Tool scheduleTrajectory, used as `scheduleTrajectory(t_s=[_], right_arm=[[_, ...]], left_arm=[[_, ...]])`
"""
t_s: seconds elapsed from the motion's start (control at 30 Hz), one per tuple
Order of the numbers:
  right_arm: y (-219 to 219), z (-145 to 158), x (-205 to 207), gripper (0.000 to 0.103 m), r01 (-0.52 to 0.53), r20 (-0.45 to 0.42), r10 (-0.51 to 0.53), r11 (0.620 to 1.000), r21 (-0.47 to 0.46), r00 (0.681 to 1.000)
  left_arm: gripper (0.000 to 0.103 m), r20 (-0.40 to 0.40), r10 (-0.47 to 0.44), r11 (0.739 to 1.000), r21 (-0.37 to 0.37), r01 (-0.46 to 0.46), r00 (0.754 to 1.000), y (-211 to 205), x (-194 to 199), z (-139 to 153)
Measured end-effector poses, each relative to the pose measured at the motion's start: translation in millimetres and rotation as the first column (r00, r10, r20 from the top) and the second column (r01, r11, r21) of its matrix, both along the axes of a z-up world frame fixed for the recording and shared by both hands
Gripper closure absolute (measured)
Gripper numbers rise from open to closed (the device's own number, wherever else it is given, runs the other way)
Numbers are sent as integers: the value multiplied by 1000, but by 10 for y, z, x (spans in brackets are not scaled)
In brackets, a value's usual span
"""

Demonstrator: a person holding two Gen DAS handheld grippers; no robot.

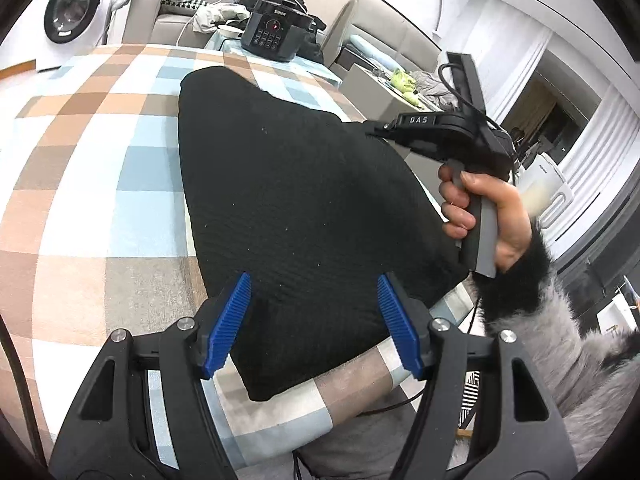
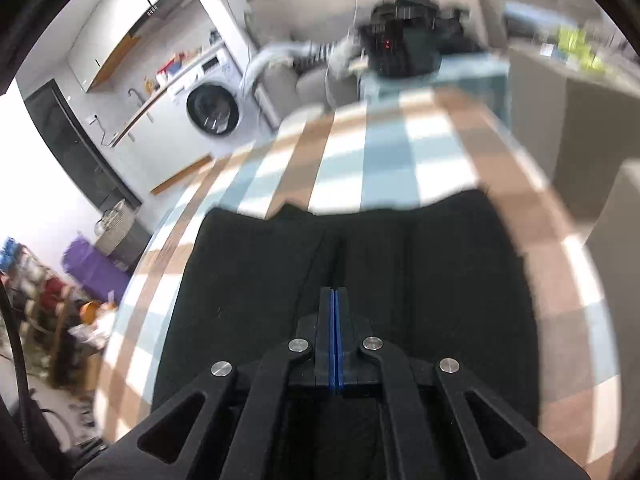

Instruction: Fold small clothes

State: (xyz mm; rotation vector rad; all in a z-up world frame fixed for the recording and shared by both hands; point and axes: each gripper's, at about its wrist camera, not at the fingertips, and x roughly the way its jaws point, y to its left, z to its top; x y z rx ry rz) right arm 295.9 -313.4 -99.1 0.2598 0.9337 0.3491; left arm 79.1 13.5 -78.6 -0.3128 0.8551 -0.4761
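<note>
Garment: black knit garment (image 1: 304, 200) lies flat across centre frame on the checked tabletop (image 1: 88, 160); its right edge reaches the tabletop's right edge.
Open room: bare checks fill the left half of the left wrist view; a band of cloth-free tabletop lies beyond the garment's far hem.
Left gripper (image 1: 314, 324): jaws apart, blue pads above the garment's near corner, nothing pinched.
Right gripper (image 2: 334, 300): jaws closed pad to pad over the garment; the view is blurred, so I cannot tell whether fabric is caught.
Right hand (image 1: 480, 212): wrapped round the handle, fuzzy sleeve.
Background: multicooker (image 1: 276, 32) upper centre; washing machine (image 1: 72, 8) upper left.
</note>
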Motion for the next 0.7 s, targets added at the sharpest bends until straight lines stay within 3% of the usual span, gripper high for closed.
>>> scheduleTrajectory(t_s=[0.07,0.1,0.13,0.2,0.3,0.37,0.4,0.53,0.63,0.7], right_arm=[[-30,-103,73,98,-30,-61,35,995,91,997],[-33,-158,69,89,-46,-80,57,989,142,995],[-20,-211,69,74,-51,-97,68,985,167,993],[44,-270,58,66,-65,-120,88,980,185,989],[163,-383,125,70,-98,-144,123,981,168,982],[231,-370,143,94,-103,-103,114,989,110,988],[288,-309,120,96,-122,-76,128,989,82,989],[318,53,-31,97,-94,75,96,995,-23,993],[202,-35,96,97,-14,35,18,994,-106,999],[103,-249,221,95,-1,-63,-5,996,-92,998]], left_arm=[[40,-4,10,1000,20,-10,1000,-17,-40,-14],[40,-5,12,1000,20,-12,1000,-18,-53,-23],[40,-10,16,1000,18,-15,1000,-40,-64,-31],[40,-20,21,1000,13,-21,1000,-34,-58,-58],[40,-38,30,999,25,-29,999,-63,-62,-102],[40,-44,37,999,31,-36,998,-78,-57,-114],[40,-42,45,998,36,-43,998,-87,-51,-108],[40,-19,69,997,39,-68,997,-70,1,-34],[39,-11,88,994,63,-87,996,-85,73,-18],[39,-20,85,994,72,-83,996,-121,115,-51]])
